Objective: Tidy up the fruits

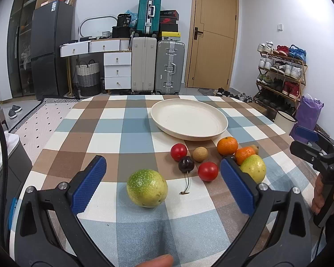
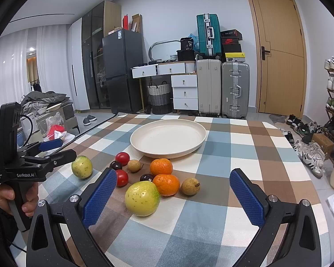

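Two grippers over a checked desk, both with jaws spread wide and nothing held between them.

Left gripper: hovers low over the near part of the desk. A green-yellow fruit lies on the cloth between its blue pads, touching neither. A fingertip shows at the bottom edge of the left wrist view.

Right gripper: a second green-yellow fruit sits between its pads, closer to the left pad, no contact seen. In the left wrist view this gripper shows at the right edge, gripped by a hand.

Fruit cluster, all on the cloth, none on the plate:
- two tomatoes, one nearer the plate, one nearer the grippers
- two dark cherries; the left one has its long stem lying toward the camera
- two tangerines, touching or nearly touching each other
- two small tan round fruits, one among the tomatoes, one to the right of the tangerines

Cream plate: bare, beyond the cluster, just past the nearest tangerine.

Background: suitcases, a white drawer unit, a dark fridge, a wooden door, a shoe rack at right.
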### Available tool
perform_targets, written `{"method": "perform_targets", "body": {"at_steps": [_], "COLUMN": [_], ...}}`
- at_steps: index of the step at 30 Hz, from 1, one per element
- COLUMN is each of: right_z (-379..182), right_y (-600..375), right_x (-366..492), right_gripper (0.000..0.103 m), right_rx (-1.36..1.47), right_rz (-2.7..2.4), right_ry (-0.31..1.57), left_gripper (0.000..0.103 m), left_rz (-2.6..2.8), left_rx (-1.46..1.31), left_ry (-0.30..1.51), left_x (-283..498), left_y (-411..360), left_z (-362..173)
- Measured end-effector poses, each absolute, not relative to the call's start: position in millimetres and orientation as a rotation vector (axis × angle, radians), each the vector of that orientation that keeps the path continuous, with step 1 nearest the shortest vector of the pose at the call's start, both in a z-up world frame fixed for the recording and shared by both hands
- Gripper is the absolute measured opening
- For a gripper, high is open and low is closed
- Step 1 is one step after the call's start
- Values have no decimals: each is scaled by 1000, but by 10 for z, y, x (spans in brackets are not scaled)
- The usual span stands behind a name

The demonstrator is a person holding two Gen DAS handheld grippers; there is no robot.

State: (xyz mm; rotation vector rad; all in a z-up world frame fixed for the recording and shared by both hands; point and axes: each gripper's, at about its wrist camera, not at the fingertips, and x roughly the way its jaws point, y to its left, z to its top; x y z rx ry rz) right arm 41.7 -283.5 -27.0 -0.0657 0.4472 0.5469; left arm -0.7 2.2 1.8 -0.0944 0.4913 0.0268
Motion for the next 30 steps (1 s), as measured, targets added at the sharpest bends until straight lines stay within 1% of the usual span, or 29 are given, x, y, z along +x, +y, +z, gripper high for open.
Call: {"method": "perform_targets", "body": {"at_steps": [30], "right_z": [-275], "right_y": [-2892], "right_x": [461], "right_gripper": [103], "right_rx": [-52], "right_rz": [520], "right_ry": [462], "left_gripper": [102], "left_rz": [35], "left_rx": [-90], "left_ry": [487], "left_x": [-4], "left_y": [55], "left_z": [15]}}
